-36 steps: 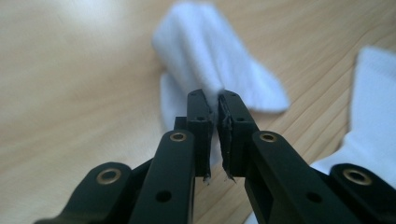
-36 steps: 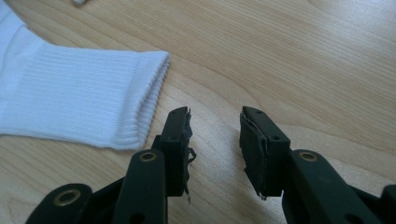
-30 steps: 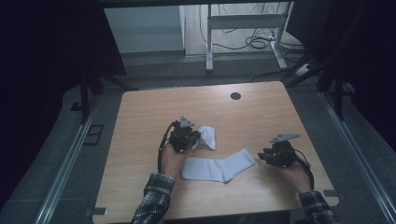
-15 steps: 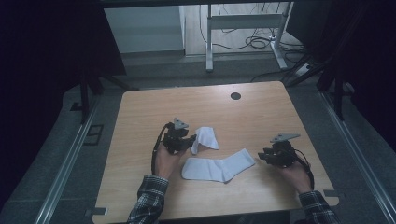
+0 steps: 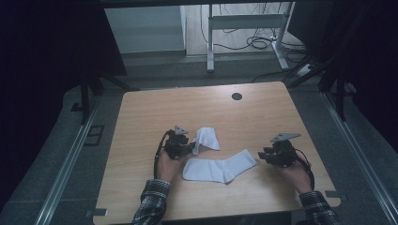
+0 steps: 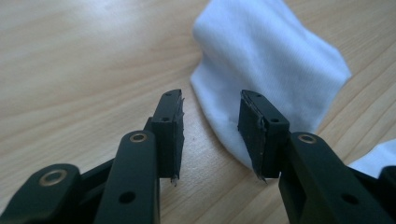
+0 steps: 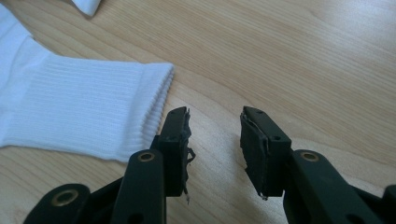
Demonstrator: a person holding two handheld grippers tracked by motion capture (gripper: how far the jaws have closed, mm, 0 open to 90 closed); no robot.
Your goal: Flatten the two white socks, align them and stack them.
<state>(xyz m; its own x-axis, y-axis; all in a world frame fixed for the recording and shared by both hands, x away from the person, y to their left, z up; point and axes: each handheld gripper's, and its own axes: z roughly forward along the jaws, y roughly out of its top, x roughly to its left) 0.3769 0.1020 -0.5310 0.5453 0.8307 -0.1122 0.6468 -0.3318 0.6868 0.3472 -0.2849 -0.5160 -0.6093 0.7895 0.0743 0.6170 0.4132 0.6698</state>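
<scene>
Both socks are plain white: the folded sock smooth, the flat sock finely ribbed at its cuff. The tabletop is pale wood with streaky grain and one round black spot. The left tongs and right tongs are black with brass-coloured rivets. The sleeves are a dark plaid.

Two socks lay on the table, toward its near edge. Folded sock sat behind and left of flat sock. Left gripper touched folded sock's left end; right gripper lay just right of flat sock's cuff.
</scene>
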